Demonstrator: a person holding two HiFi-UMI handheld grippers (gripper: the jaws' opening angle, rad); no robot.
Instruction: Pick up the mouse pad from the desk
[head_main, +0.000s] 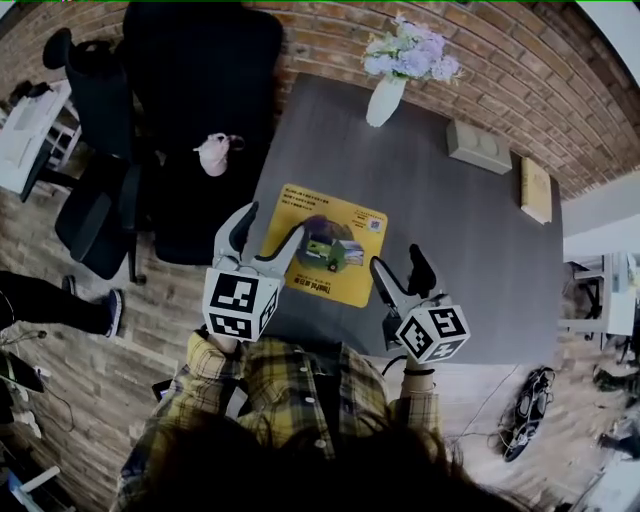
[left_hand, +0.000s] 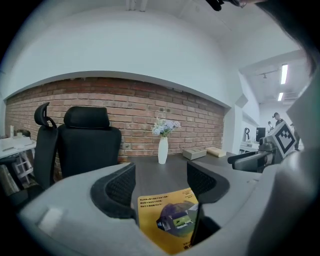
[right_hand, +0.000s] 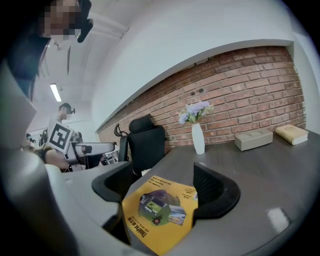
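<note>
Head view gives me the dark grey desk (head_main: 480, 230) as the biggest thing, and the yellow mouse pad (head_main: 325, 243) lies flat on it, so I place everything else from that pad. Two black office chairs (head_main: 190, 90) stand beyond the pad's left side, off the desk. The left gripper (head_main: 270, 226) hangs at the pad's near left corner with one jaw over the pad's edge and the other outside it. In the left gripper view its jaws are spread wide with nothing pinched, and the pad shows through the gap between them. The right gripper (head_main: 399, 262) sits just beside the pad's near right corner, over bare desk. In the right gripper view its jaws are likewise spread and empty, with the pad seen between them. I cannot tell whether either gripper touches the pad. A white vase (head_main: 385, 100) of pale flowers stands on the desk well beyond the pad's far edge. A grey box (head_main: 478, 147) lies farther off to the pad's far right, and a tan book (head_main: 536, 190) lies past that. A small pink thing (head_main: 213, 153) rests on the chair seat to the pad's far left.
</note>
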